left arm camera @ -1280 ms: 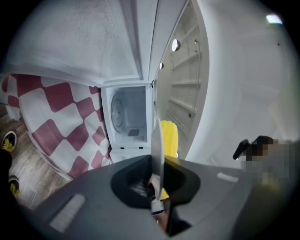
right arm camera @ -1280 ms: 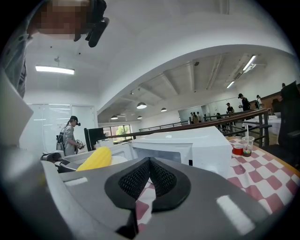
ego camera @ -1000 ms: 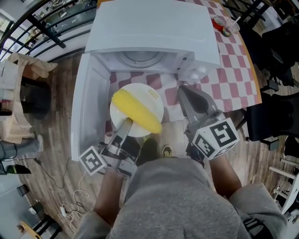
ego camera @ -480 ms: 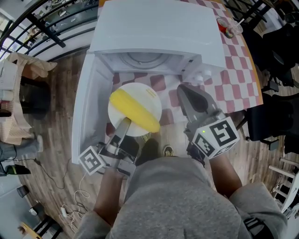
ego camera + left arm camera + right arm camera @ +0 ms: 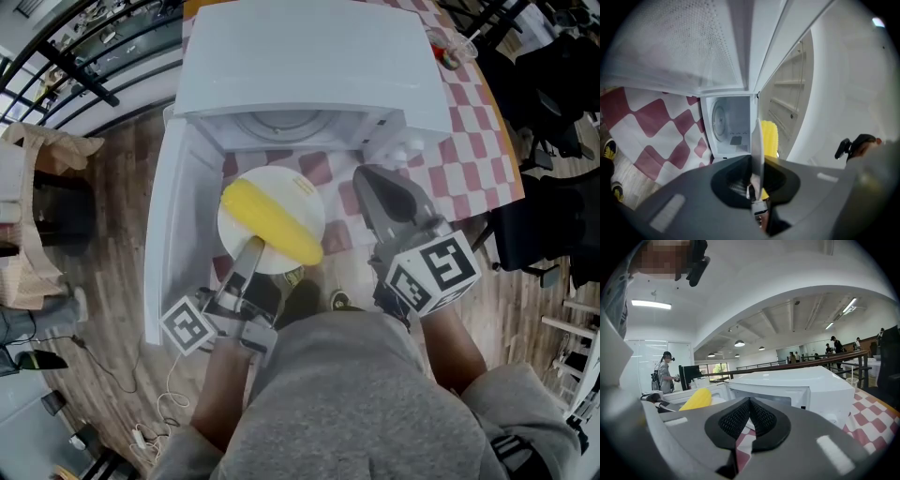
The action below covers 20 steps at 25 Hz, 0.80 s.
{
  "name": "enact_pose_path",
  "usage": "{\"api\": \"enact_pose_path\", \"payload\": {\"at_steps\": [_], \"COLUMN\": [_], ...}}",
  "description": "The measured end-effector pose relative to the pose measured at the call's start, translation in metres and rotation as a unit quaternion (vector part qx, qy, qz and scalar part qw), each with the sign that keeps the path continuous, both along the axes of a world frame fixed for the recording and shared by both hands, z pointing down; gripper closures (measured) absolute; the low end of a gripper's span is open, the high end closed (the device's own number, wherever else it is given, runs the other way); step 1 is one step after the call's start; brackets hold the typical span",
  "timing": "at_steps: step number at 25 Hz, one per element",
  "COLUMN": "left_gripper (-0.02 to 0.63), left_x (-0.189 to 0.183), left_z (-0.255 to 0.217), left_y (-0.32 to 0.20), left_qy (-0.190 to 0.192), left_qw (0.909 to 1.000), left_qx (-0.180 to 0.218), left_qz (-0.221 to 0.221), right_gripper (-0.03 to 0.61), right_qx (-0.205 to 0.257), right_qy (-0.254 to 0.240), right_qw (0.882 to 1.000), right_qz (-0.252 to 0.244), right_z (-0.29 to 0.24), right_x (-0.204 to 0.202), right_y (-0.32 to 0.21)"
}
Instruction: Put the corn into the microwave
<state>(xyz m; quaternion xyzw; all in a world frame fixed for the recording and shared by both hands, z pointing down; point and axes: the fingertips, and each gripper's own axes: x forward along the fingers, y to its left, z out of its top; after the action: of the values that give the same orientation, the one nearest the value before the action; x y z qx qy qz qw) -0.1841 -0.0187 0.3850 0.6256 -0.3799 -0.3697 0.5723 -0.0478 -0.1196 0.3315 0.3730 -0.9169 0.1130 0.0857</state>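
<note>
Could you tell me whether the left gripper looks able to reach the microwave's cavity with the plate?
Probably yes: the door stands open, the cavity faces the plate in the left gripper, and nothing lies between them; the right gripper is off to one side.

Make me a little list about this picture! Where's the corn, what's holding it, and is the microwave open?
corn: yellow, lying on white plate
plate: rim pinched by left hand-held gripper, in front of microwave
microwave: white, door open, corn not yet inside
right hand-held gripper: shut, empty
tablecloth: red-and-white checks
</note>
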Motion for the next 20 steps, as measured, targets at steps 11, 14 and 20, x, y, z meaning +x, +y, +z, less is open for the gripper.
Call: {"api": "enact_pose_path", "payload": {"at_steps": [11, 14, 20], "left_gripper": [0.584, 0.584, 0.584], "left_x": [0.010, 0.014, 0.024], "left_z": [0.005, 0.005, 0.002], "left_y": [0.007, 0.004, -0.008], "left_qy": [0.002, 0.003, 0.000], "left_qw": [0.9995, 0.9994, 0.9991], "left_qx": [-0.006, -0.003, -0.001], "left_qz": [0.030, 0.033, 0.043], "right_gripper": [0.578, 0.578, 0.578], "right_qx": [0.006, 0.011, 0.015], "right_qy": [0.010, 0.010, 0.010], "right_qw": [1.000, 1.000, 0.999], "right_qz": [0.016, 0.021, 0.030], "right_z": [-0.002, -0.006, -0.011], "right_x": [-0.004, 0.001, 0.016], "right_y": [0.007, 0.005, -0.005]}}
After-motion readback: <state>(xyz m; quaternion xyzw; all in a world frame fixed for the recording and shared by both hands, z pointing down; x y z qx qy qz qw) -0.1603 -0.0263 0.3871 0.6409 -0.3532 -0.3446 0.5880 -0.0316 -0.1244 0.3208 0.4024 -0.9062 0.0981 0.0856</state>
